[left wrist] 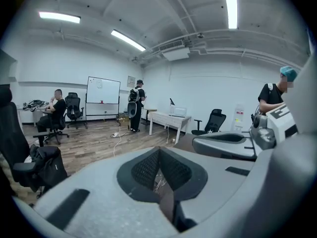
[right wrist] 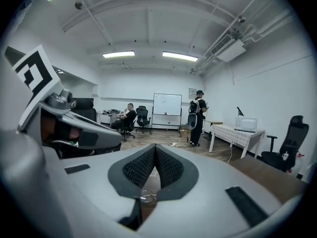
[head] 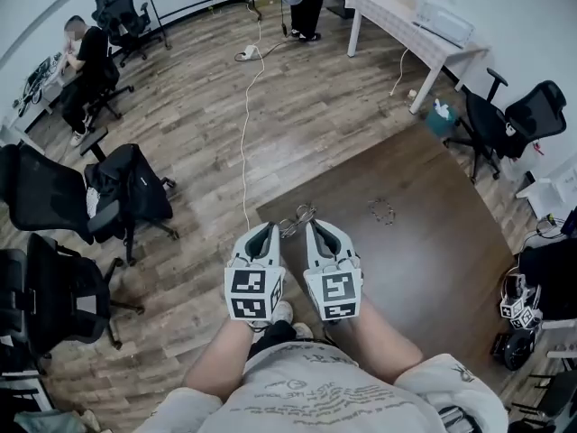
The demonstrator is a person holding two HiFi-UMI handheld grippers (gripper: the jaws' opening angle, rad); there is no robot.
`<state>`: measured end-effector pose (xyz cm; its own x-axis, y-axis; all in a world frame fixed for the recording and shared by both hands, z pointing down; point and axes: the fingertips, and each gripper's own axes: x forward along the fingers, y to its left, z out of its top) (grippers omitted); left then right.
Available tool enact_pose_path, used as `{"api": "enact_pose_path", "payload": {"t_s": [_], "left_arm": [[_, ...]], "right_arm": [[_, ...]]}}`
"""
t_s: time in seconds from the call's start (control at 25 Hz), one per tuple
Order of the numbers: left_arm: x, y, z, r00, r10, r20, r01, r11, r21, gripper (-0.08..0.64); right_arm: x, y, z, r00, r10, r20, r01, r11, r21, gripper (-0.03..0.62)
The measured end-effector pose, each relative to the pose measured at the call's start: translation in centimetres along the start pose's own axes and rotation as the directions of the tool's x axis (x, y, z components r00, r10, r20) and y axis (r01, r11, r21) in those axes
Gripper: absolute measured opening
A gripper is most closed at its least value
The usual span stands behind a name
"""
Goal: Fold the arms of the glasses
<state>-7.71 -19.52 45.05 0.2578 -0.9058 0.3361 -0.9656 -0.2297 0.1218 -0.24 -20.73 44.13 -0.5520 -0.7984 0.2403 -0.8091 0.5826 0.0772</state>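
**Glasses lie on the bench, just below 2 closed, empty grippers**

The head view looks steeply down. A person holds the left gripper (head: 265, 230) and the right gripper (head: 315, 227) side by side, close together, above the near left corner of a dark brown bench (head: 433, 242). The fingers of both are pressed together with nothing between them, and each gripper view shows its dark ribbed pads meeting.

The glasses (head: 296, 220) have thin wire frames and rest on the bench near that corner. They show in the gap between the 2 sets of fingertips and just beyond it. Each gripper view catches them low, through the opening under the pads, so they seem to lie below and slightly ahead. They sit about midway between the grippers, with neither clearly nearer. They are too small to tell their long axis, or whether the arms are open.

The bench edge and the wood floor are just left of the glasses. Open bench stretches to the right, with only a small beaded loop (head: 381, 210) well apart. Reaching the glasses likely means lowering both grippers and opening the fingers.
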Motion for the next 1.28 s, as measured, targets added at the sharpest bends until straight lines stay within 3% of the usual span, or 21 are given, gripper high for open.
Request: {"api": "enact_pose_path", "payload": {"t_s": [0.24, 0.48, 0.84, 1.28], "left_arm": [[-4.3, -0.1, 2.7, 0.996, 0.062, 0.065, -0.061, 0.998, -0.016, 0.014], [-6.6, 0.3, 2.3, 0.99, 0.123, 0.075, -0.121, 0.992, -0.021, 0.014], [-8.7, 1.7, 1.9, 0.982, 0.175, 0.073, -0.174, 0.985, -0.021, 0.014], [-9.2, 3.0, 2.0, 0.98, 0.183, 0.075, -0.18, 0.983, -0.037, 0.014]], "right_arm": [[-2.3, 1.0, 2.3, 0.997, 0.049, 0.056, -0.051, 0.998, 0.027, 0.014], [-3.7, 2.7, 2.6, 0.991, 0.114, 0.072, -0.116, 0.993, 0.026, 0.013], [-2.9, 3.0, 2.9, 0.99, 0.117, 0.083, -0.121, 0.991, 0.051, 0.014], [-2.1, 3.5, 2.8, 0.99, 0.117, 0.073, -0.121, 0.992, 0.041, 0.014]]}}
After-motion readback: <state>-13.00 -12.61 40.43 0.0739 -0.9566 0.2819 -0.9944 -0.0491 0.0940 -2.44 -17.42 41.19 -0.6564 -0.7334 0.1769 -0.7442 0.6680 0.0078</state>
